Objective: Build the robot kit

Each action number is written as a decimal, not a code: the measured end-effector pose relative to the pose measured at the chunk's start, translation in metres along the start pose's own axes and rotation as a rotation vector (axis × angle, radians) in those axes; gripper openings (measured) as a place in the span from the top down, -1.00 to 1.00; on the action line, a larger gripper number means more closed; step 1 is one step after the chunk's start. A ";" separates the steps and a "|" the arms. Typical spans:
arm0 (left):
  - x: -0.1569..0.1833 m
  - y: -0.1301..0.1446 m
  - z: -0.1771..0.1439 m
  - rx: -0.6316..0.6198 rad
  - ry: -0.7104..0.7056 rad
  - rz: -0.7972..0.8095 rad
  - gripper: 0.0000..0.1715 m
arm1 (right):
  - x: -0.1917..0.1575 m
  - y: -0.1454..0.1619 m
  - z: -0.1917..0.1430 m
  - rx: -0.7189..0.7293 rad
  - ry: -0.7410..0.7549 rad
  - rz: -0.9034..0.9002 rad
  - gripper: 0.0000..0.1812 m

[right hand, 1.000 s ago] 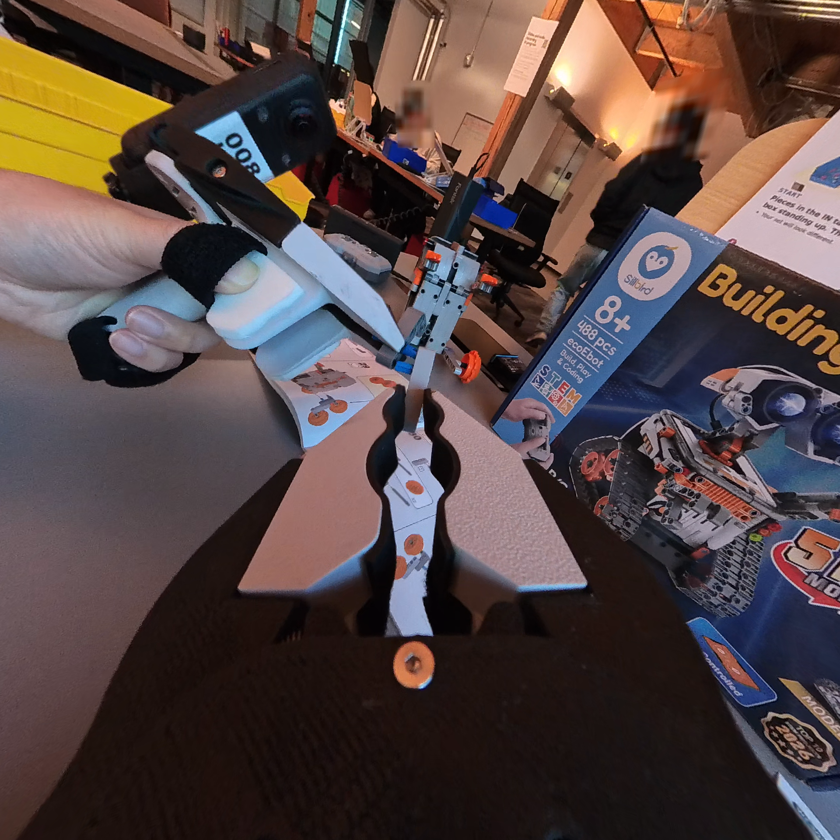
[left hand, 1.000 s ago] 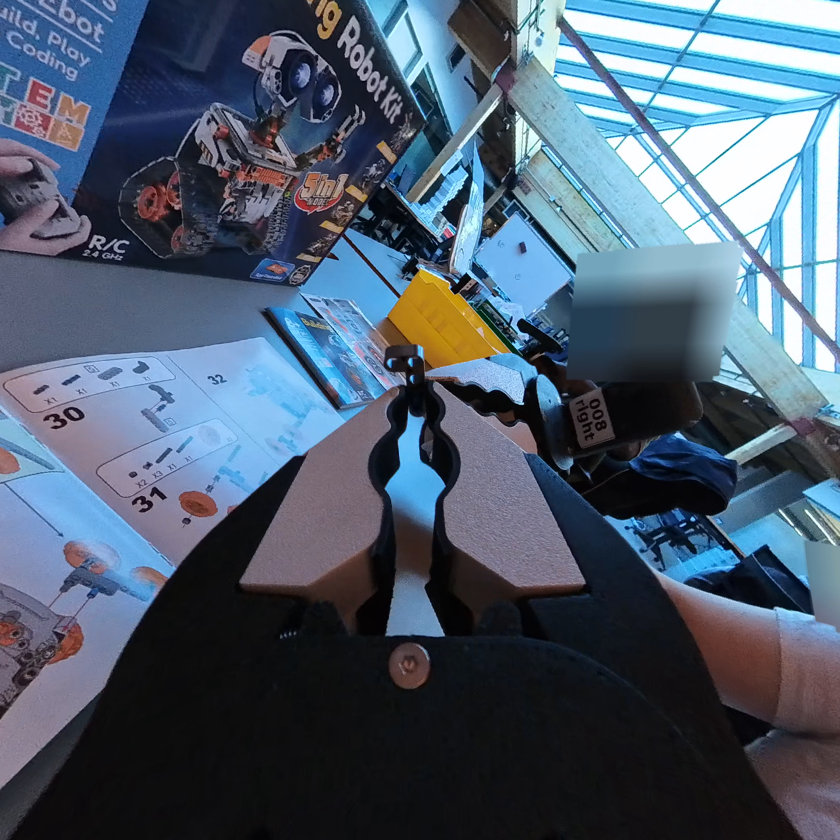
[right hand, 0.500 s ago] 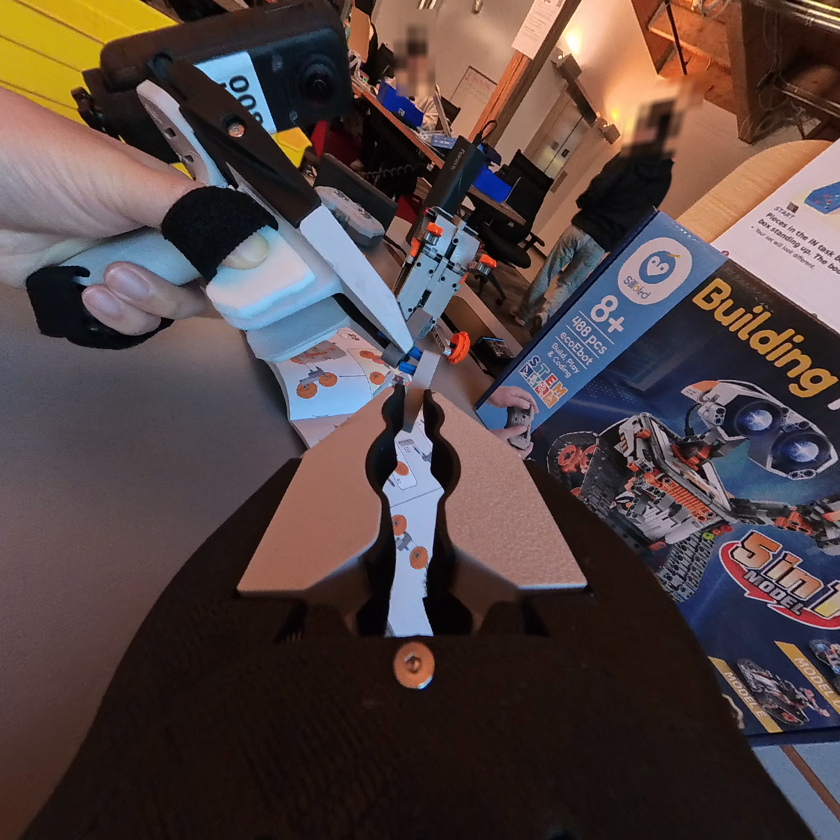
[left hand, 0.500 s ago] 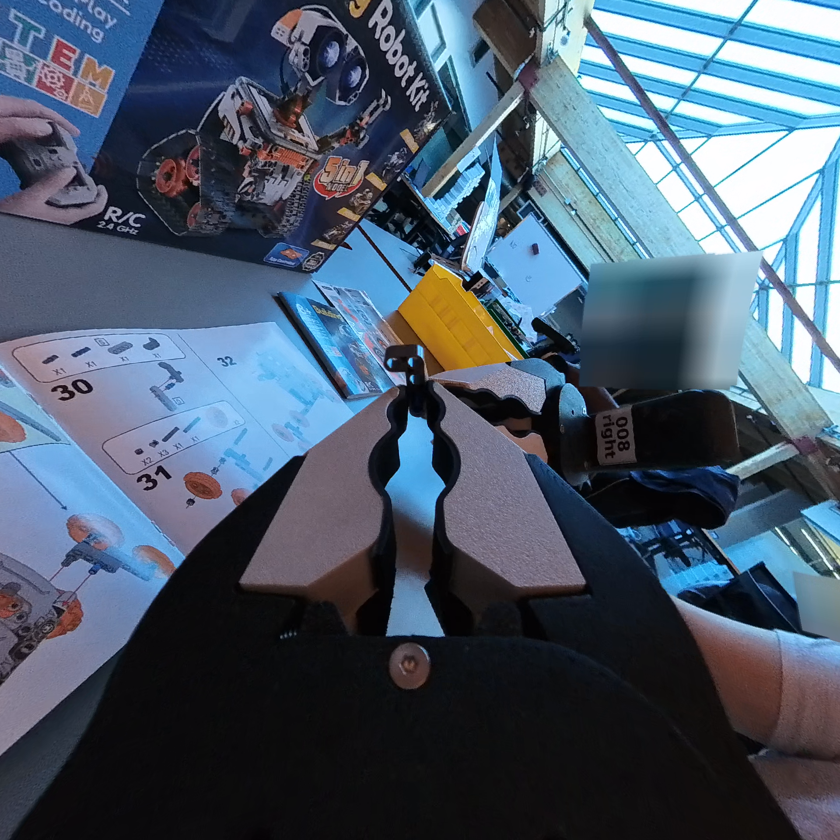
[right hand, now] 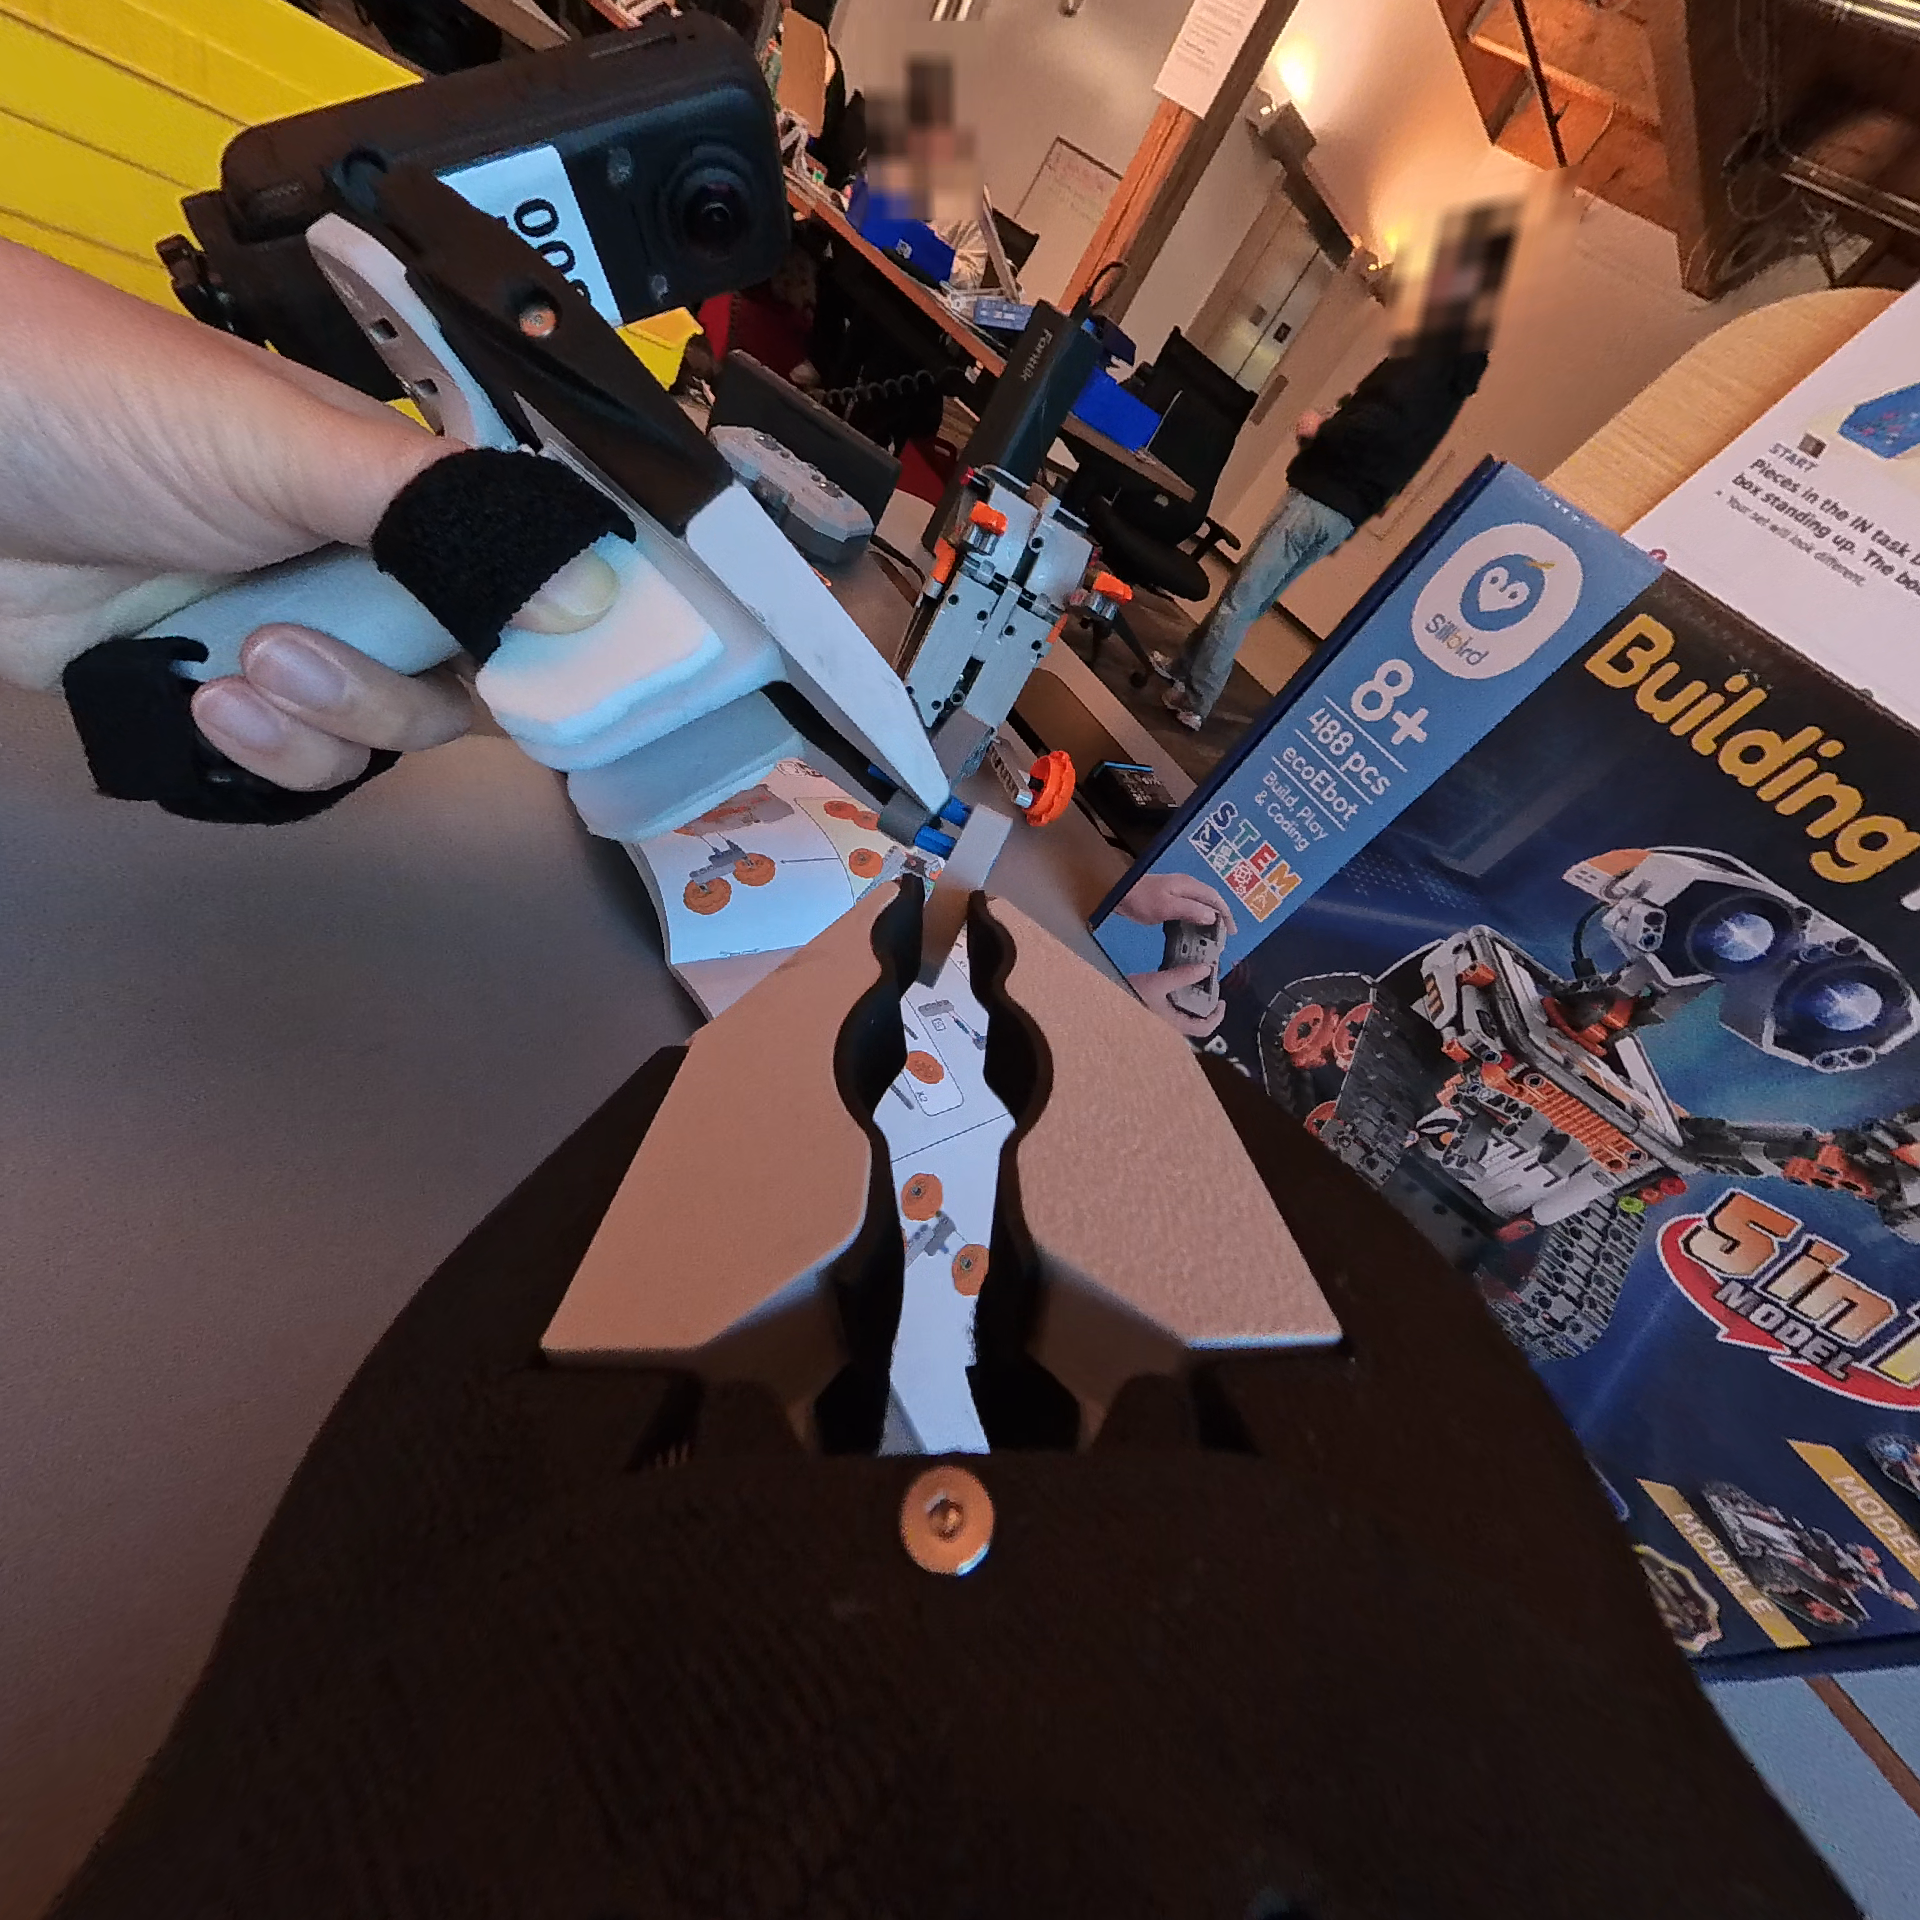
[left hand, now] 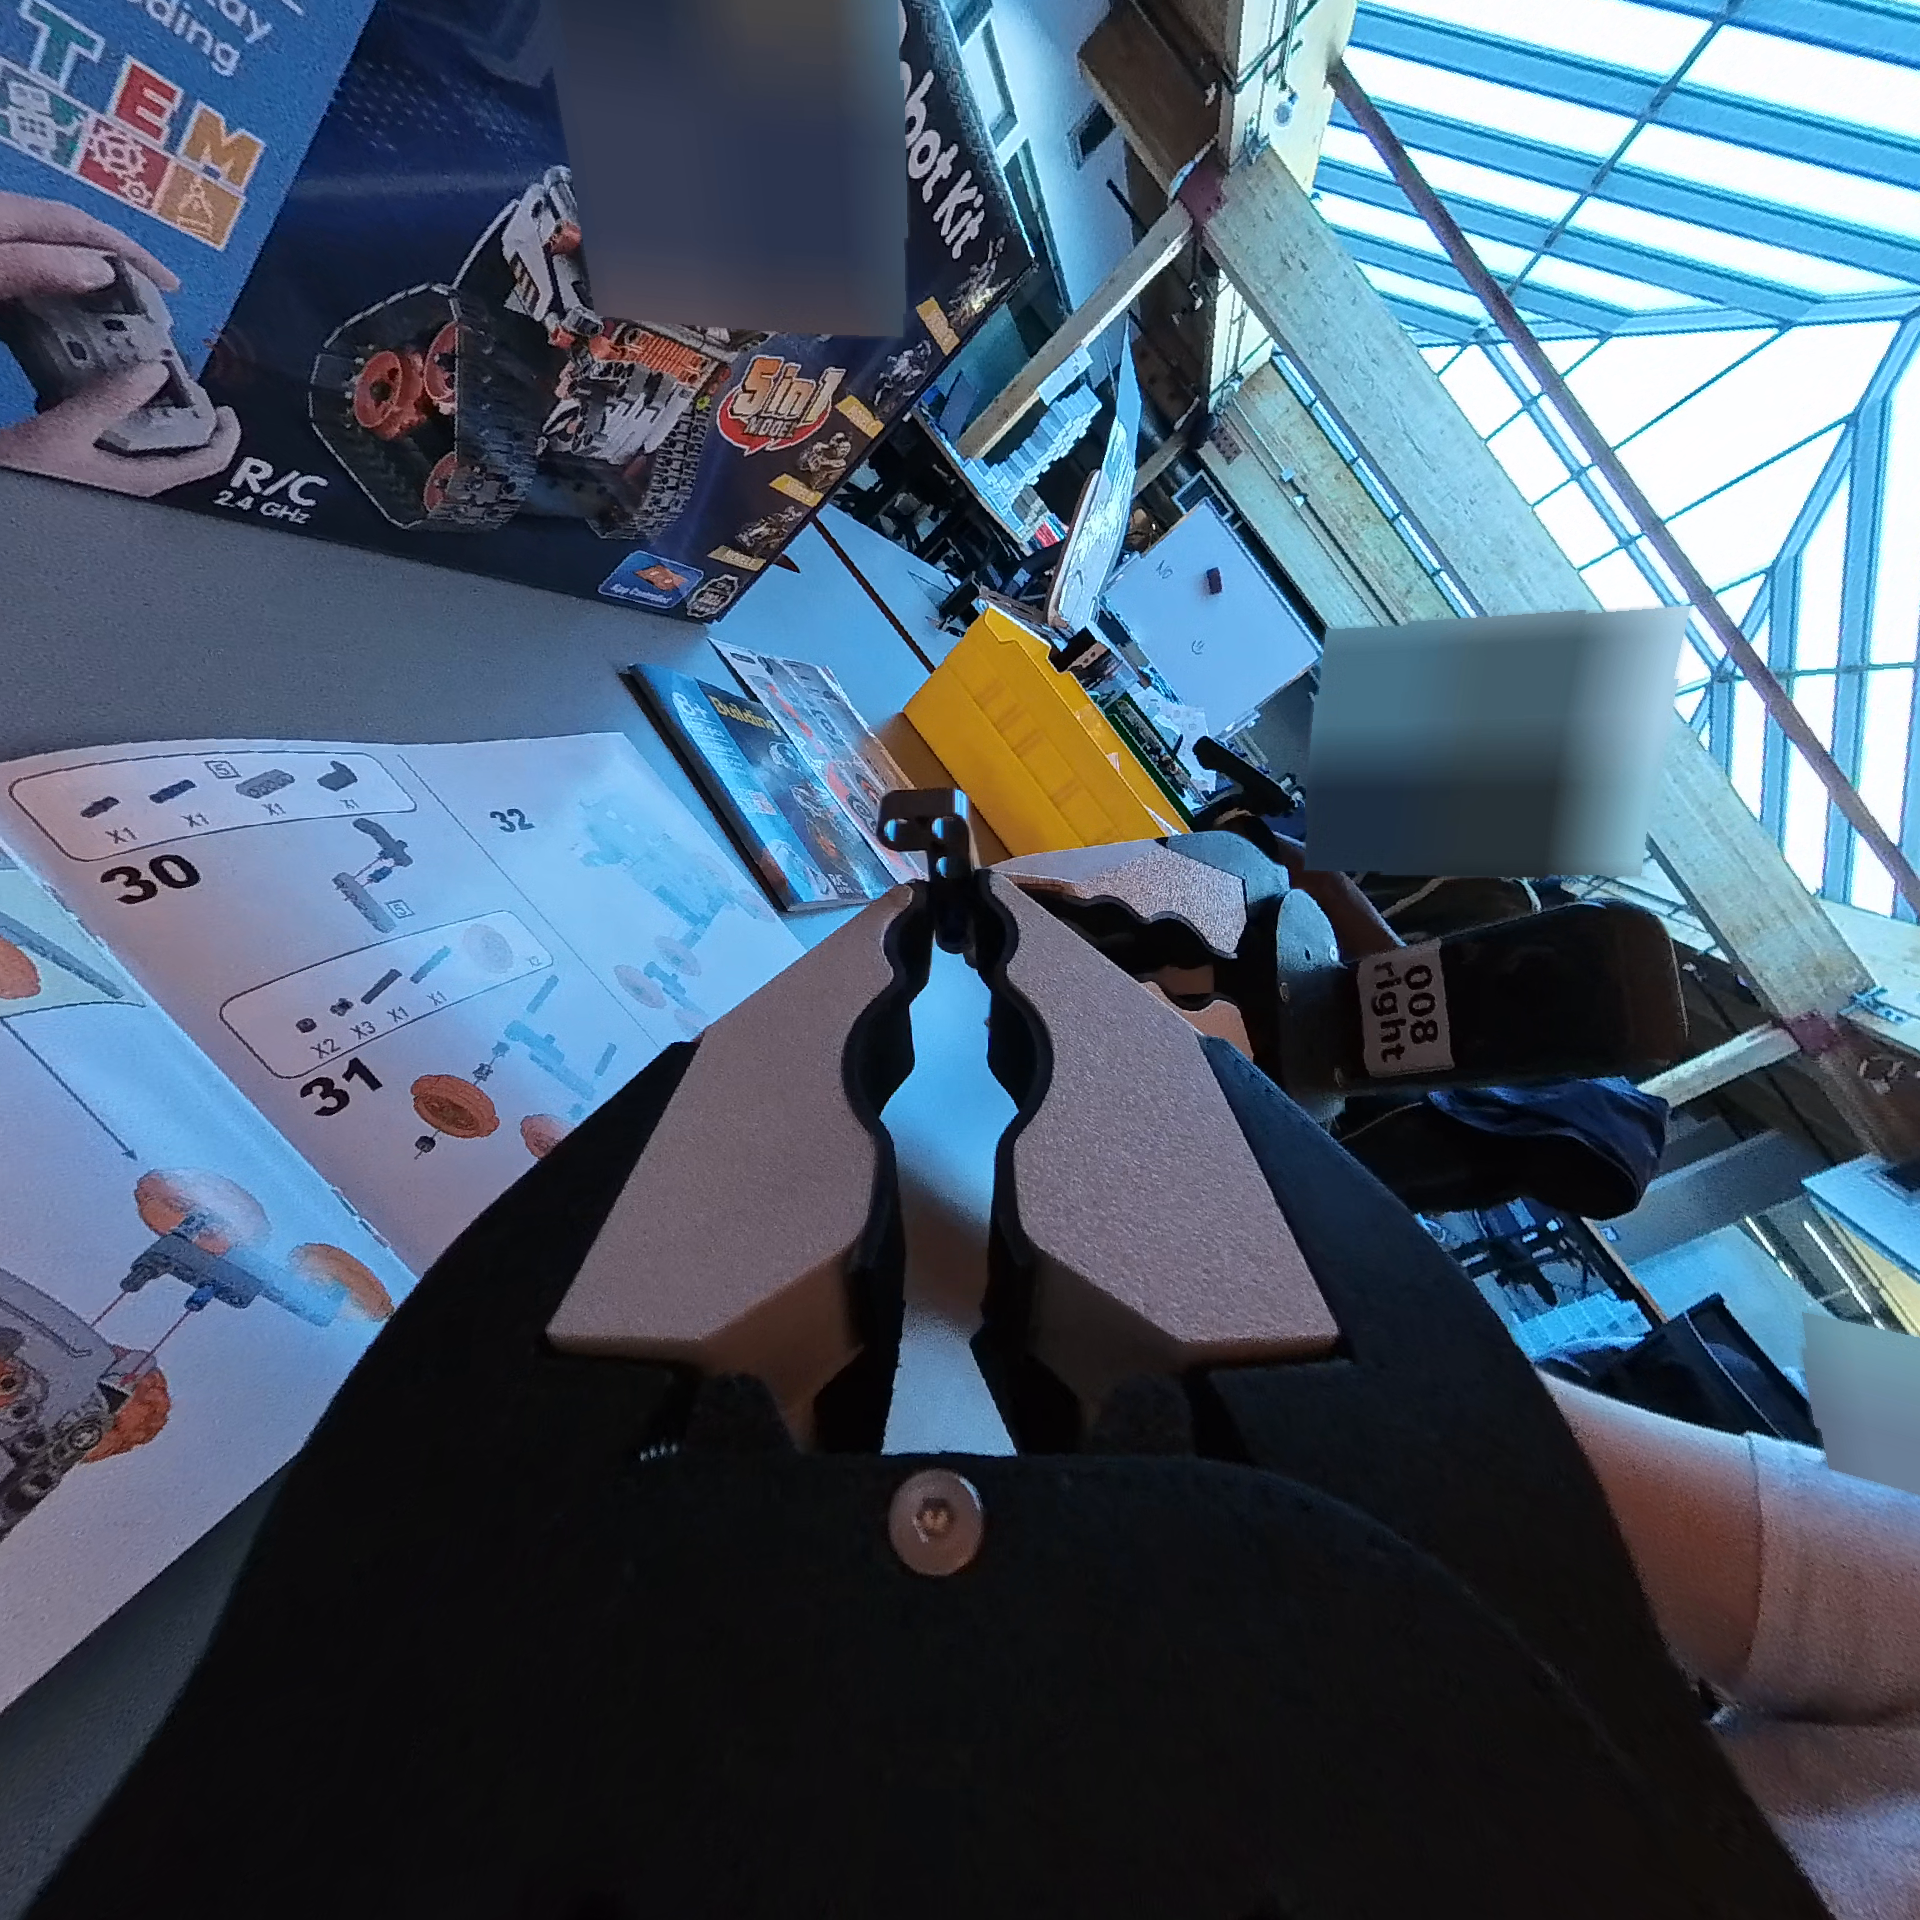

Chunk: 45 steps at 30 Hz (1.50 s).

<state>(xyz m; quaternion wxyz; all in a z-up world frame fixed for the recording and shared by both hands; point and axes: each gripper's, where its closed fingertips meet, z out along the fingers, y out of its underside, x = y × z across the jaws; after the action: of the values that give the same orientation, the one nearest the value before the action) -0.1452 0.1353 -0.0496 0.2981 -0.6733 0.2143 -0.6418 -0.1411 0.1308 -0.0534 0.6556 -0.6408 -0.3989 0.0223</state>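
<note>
Left gripper [left hand: 948, 902]: fingertips together, clamped on a small dark angled piece [left hand: 923, 831] with round holes that sticks up just past the tips, centre of the left wrist view.
Same gripper, right wrist view: upper left, carried by a hand [right hand: 187, 540] with black finger straps; a white sticker with printed digits on its camera housing; blue pins [right hand: 948, 821] at its tips.
Right gripper [right hand: 940, 906]: fingertips nearly closed on a flat light grey beam [right hand: 975, 844], which touches the piece in the other tips.
Right gripper, left wrist view: just right of centre, with a white sticker [left hand: 1403, 1013] bearing digits and a word.
Instruction booklet [left hand: 312, 935]: open on the grey table [left hand: 312, 644], left of frame, with printed step numbers and part-count diagrams.
Kit box [right hand: 1558, 935]: blue and black, right of frame; brand logo, age mark, piece count and a large yellow title beside a tracked robot picture.
Small booklet [left hand: 790, 769]: closed, above centre, with a title too small to make out.
Partly built model [right hand: 997, 623]: grey with orange parts, upright behind the tips.
Yellow bin [left hand: 1039, 748]: just beyond the small booklet.
</note>
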 end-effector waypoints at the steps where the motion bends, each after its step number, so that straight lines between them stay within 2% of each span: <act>1: 0.000 0.000 0.000 0.002 0.000 -0.002 0.95 | 0.000 0.000 0.000 -0.002 0.004 0.004 0.93; 28: 0.001 -0.004 0.002 0.026 0.024 -0.020 0.95 | 0.003 0.000 0.000 -0.007 0.059 0.031 0.92; 32: 0.006 -0.006 0.000 0.042 0.045 -0.013 0.95 | 0.004 -0.011 -0.002 0.032 0.057 0.027 0.93; 36: 0.002 -0.005 -0.001 0.037 0.039 -0.018 0.95 | 0.002 -0.003 0.002 -0.018 0.064 0.020 0.93; 40: 0.006 -0.005 0.002 0.043 0.072 -0.031 0.95 | 0.006 -0.005 -0.003 0.017 0.052 0.091 0.93; 45: 0.008 -0.006 0.002 0.041 0.082 -0.021 0.95 | 0.006 -0.008 -0.003 0.019 0.051 0.086 0.93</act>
<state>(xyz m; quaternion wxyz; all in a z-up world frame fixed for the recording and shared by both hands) -0.1434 0.1342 -0.0396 0.2960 -0.6425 0.2058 -0.6762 -0.1390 0.1297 -0.0435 0.6700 -0.6515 -0.3538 0.0378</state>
